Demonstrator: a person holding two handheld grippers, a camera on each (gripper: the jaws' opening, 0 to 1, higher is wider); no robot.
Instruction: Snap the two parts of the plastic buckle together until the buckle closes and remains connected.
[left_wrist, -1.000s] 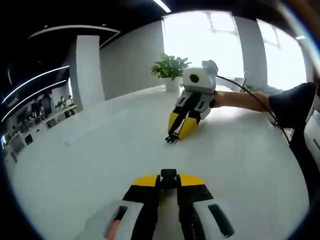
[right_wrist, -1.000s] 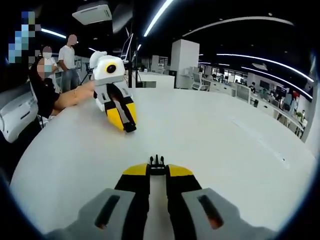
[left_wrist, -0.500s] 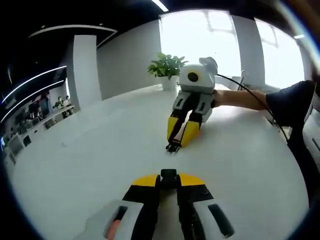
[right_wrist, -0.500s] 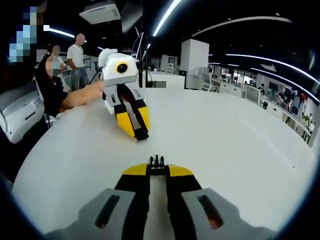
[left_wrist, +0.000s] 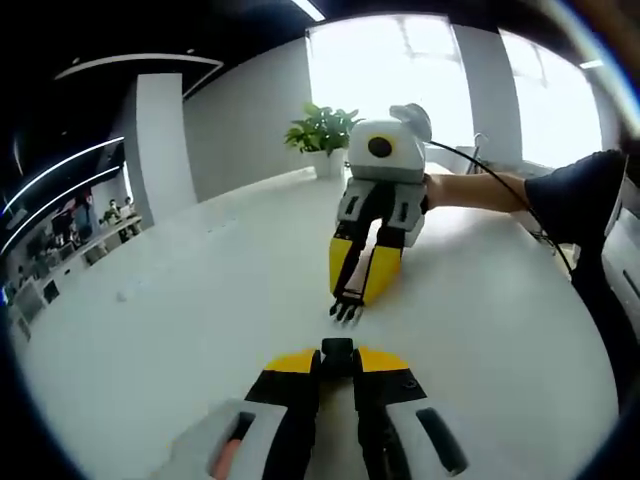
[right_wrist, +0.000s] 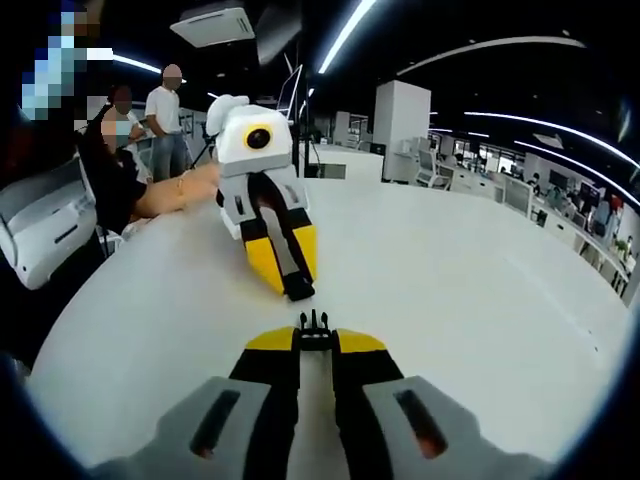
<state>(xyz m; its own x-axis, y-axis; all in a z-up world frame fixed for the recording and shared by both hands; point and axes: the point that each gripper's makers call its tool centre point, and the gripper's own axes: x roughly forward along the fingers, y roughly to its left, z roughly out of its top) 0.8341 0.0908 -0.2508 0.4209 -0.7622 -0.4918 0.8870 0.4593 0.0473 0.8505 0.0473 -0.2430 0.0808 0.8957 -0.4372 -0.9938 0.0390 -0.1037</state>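
Observation:
My left gripper (left_wrist: 337, 363) is shut on the black socket half of the buckle (left_wrist: 337, 349), which sticks out past its yellow tips. Facing it from above in the left gripper view, my right gripper (left_wrist: 352, 293) is shut on the black pronged half (left_wrist: 345, 312). The prongs point at the socket across a small gap. In the right gripper view, my right gripper (right_wrist: 315, 344) holds the pronged half (right_wrist: 314, 324). Just beyond it, the left gripper (right_wrist: 291, 279) holds the socket half (right_wrist: 298, 291). Both grippers are low over the white table (left_wrist: 180, 330).
A person's arm (left_wrist: 480, 190) and dark sleeve (left_wrist: 580, 205) reach in behind the right gripper. A potted plant (left_wrist: 322, 130) stands at the table's far edge. People (right_wrist: 165, 115) stand beyond the table, with office desks further off.
The two grippers have drawn closer together, tip to tip. The gap between the pronged half and the socket half has shrunk to a small one. Both stay shut on their parts.

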